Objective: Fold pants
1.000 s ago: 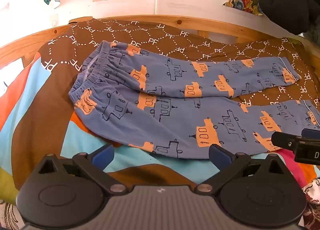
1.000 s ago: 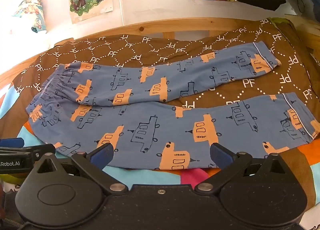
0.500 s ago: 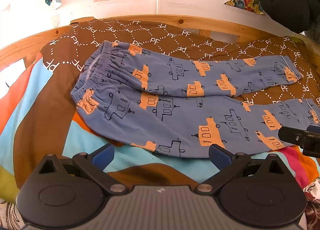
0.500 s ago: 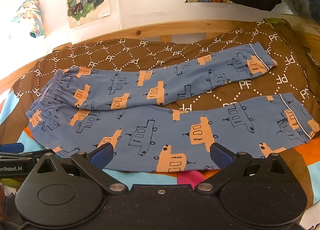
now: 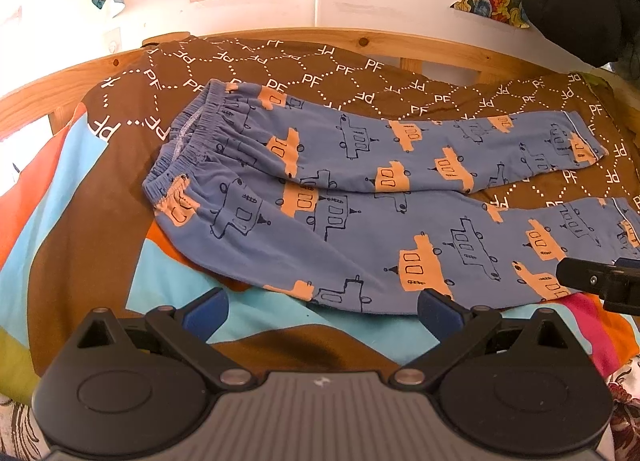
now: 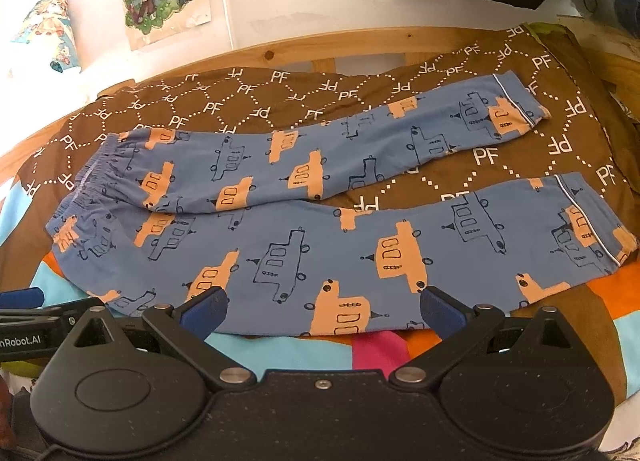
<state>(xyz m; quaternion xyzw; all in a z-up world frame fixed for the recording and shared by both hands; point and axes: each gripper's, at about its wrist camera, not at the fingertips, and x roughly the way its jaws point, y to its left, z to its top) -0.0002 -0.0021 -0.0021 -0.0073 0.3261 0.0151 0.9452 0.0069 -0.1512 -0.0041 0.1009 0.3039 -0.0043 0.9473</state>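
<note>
Left wrist view: blue pants (image 5: 360, 197) printed with orange boats lie flat on a patchwork quilt (image 5: 80, 229), waistband (image 5: 188, 157) toward 9 o'clock and both legs running out toward 3 o'clock. The left gripper (image 5: 322, 307) hangs at 6 o'clock, just short of the near leg's lower edge, its blue-padded fingers spread wide with nothing between them. A tip of the other tool pokes in at 4 o'clock, over the near leg.

Right wrist view: the same garment fills the frame, the far leg's cuff (image 6: 516, 109) at 2 o'clock and the near leg's cuff (image 6: 592, 229) at 3 o'clock, the two legs splayed apart with brown quilt showing between them. The right gripper (image 6: 322, 309) sits at 6 o'clock with its fingers equally wide and empty, their tips over the near leg's hem side. A wooden bed frame (image 6: 360, 41) rims the quilt at 12 o'clock.

No fold has been made yet, by the look of it. The likely first step is to lay one leg over the other. Done well, that means each tool pinching only the near leg's outer edge, one close to the waistband and one close to the cuff, lifting together and carrying it toward 12 o'clock so seams and cuffs line up. Grabbing quilt along with cloth is the risk.
</note>
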